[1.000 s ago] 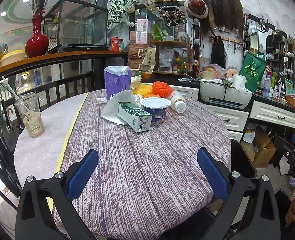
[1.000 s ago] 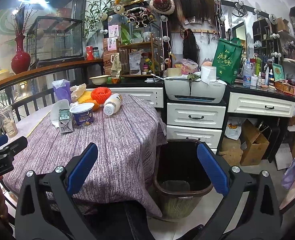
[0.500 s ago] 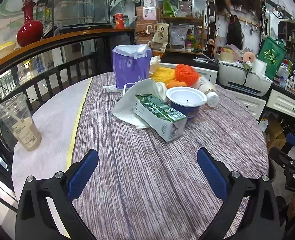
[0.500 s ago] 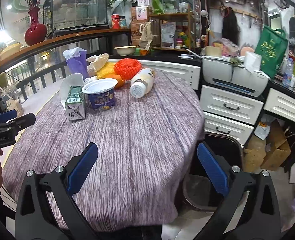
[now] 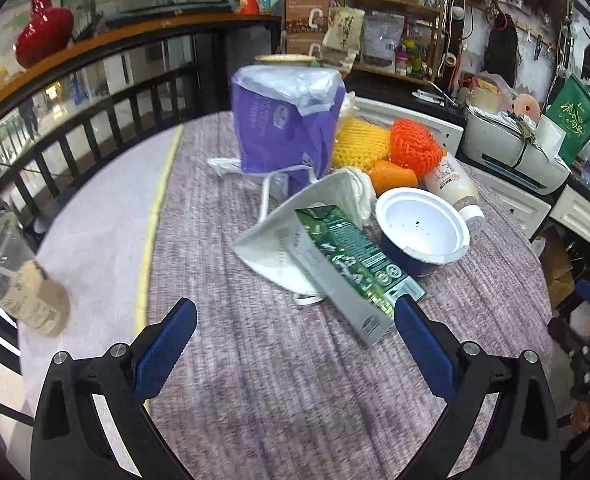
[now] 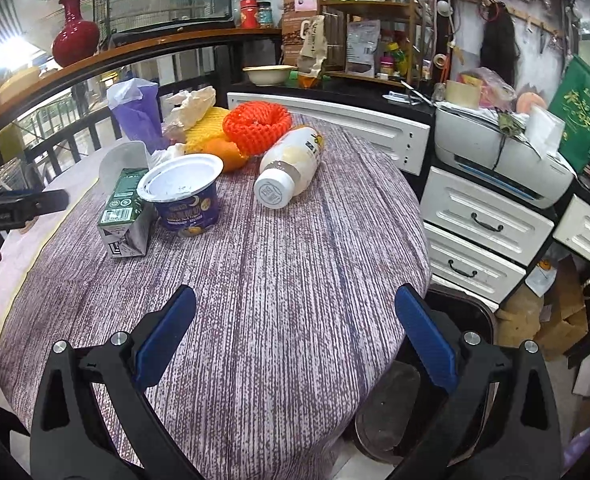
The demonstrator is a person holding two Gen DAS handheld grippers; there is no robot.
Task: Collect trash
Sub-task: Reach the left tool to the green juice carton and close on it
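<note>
Your left gripper [image 5: 295, 332] jaws wide just short of the carton [image 5: 347, 268], your right gripper [image 6: 295, 332] wide over bare tablecloth [image 6: 279, 280], bin [image 6: 455, 312] below.

black frames | blue ribbed fingers [image 5: 167, 344] | silver screws

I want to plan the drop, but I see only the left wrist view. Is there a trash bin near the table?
Observer: Yes. A dark plastic bin stands on the floor beside the round table with the purple striped cloth, below the white drawers.
Operator: Is the right gripper free?
Observer: Yes. The right gripper holds nothing, and its blue-padded fingers are wide apart.
Operator: What lies behind the purple plastic bag?
Observer: A crumpled beige wrapper rests against the yellow foam net.
</note>
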